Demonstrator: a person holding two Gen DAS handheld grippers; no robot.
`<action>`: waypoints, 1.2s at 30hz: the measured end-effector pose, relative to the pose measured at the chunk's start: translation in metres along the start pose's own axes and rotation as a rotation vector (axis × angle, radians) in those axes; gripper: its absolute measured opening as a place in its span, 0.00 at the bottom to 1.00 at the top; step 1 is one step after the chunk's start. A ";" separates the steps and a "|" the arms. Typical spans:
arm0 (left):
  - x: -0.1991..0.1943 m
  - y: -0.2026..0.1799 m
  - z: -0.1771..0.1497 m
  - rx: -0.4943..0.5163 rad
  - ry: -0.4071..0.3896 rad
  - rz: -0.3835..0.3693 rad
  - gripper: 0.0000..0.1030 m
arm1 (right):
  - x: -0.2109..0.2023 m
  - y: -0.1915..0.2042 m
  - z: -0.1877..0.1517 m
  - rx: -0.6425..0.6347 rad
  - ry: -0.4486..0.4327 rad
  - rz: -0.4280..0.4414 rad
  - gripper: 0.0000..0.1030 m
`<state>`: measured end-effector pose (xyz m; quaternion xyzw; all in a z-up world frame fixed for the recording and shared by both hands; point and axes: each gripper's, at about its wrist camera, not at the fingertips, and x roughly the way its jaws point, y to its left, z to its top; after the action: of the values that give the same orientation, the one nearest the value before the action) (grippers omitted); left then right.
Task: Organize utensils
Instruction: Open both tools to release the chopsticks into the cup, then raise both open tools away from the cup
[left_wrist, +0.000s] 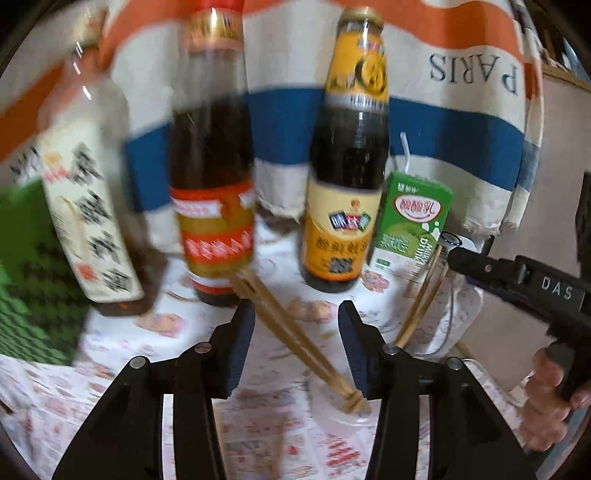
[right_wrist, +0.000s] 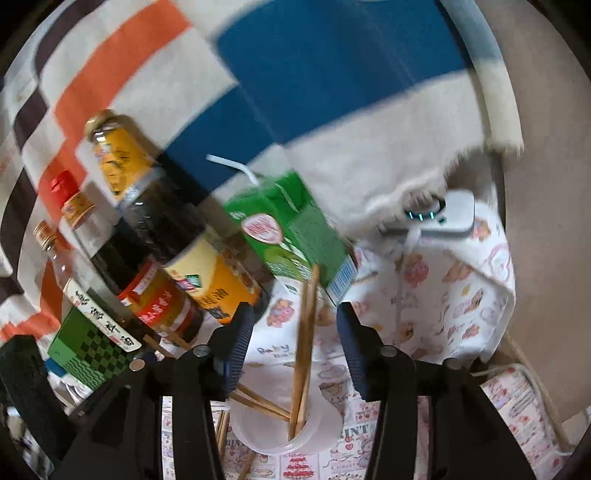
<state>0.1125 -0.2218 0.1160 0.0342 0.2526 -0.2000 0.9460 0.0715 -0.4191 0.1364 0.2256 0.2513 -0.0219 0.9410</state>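
Note:
Wooden chopsticks (left_wrist: 295, 332) lean in a clear plastic cup (left_wrist: 343, 411), running up-left toward the bottles. My left gripper (left_wrist: 297, 314) is open around them, touching nothing. A second pair of chopsticks (left_wrist: 421, 299) stands at the right, under my right gripper (left_wrist: 452, 254), which reaches in from the right. In the right wrist view my right gripper (right_wrist: 293, 317) is open, with two chopsticks (right_wrist: 304, 354) standing between its fingers in the clear cup (right_wrist: 284, 432). More chopsticks (right_wrist: 258, 400) lie slanted in the cup.
Three sauce bottles (left_wrist: 347, 184) and a green milk carton (left_wrist: 410, 229) stand at the back on a patterned cloth. A green checked box (right_wrist: 88, 358) is at the left. A striped towel (left_wrist: 461, 122) hangs behind. A white device (right_wrist: 454, 218) lies at the right.

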 end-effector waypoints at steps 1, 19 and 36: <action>-0.009 0.002 -0.001 0.014 -0.025 0.025 0.48 | -0.004 0.007 0.000 -0.028 -0.006 0.011 0.51; -0.134 0.093 -0.053 -0.055 -0.172 0.280 0.96 | -0.055 0.105 -0.028 -0.208 -0.005 0.182 0.57; -0.119 0.119 -0.145 -0.055 -0.052 0.287 0.99 | -0.009 0.085 -0.148 -0.201 0.178 0.081 0.62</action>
<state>-0.0018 -0.0454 0.0445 0.0390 0.2259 -0.0565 0.9717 0.0082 -0.2792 0.0622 0.1414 0.3254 0.0615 0.9329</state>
